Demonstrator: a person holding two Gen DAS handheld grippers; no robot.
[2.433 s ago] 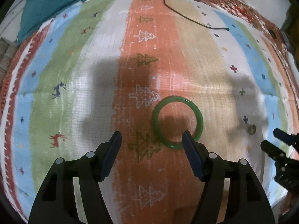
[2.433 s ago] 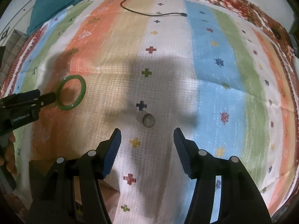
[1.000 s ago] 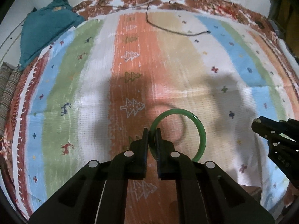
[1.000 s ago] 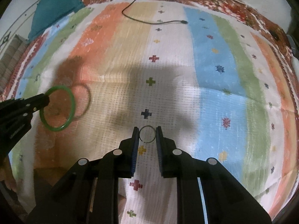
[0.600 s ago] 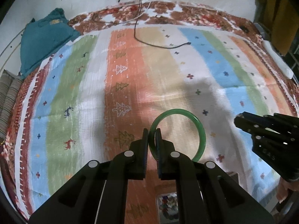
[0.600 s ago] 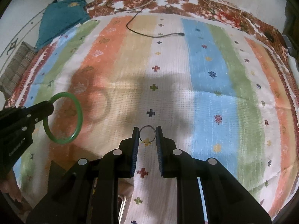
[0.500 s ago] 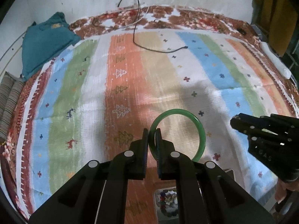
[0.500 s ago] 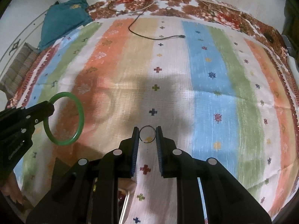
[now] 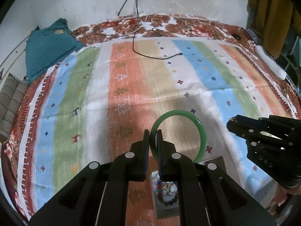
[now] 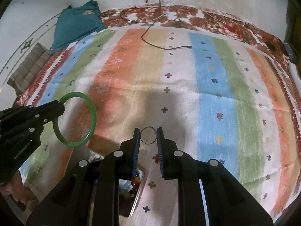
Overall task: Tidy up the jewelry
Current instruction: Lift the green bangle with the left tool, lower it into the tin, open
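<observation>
Left gripper point(image 9: 152, 131) fingers clenched on the near-left rim of a green bangle point(image 9: 201, 130); the rest of the hoop stands out beyond and right of the fingertips, clear of the striped rug point(image 9: 75, 94). Right gripper point(image 10: 148, 130) fingers closed on a thin wire ring point(image 10: 148, 127), pinched across its width between the blue pads point(image 10: 135, 146), gap in the wire at lower left.

Left wrist view only: below the fingers, an open clear box point(image 9: 165, 203) of mixed beads and charms, rim partly hidden by the gripper body. Right gripper enters from the right, raised letters "DAS" on its side. A yellow cloth point(image 9: 270, 13) hangs at far right.

Right wrist view only: the wire ring; the box shows just as a clear edge under the left finger, with red and yellow beads. Left gripper at left carries small white print, too blurred to read.

Both views: black cable point(image 9: 150, 55) ahead of the fingers, teal garment point(image 10: 77, 20) far left.
</observation>
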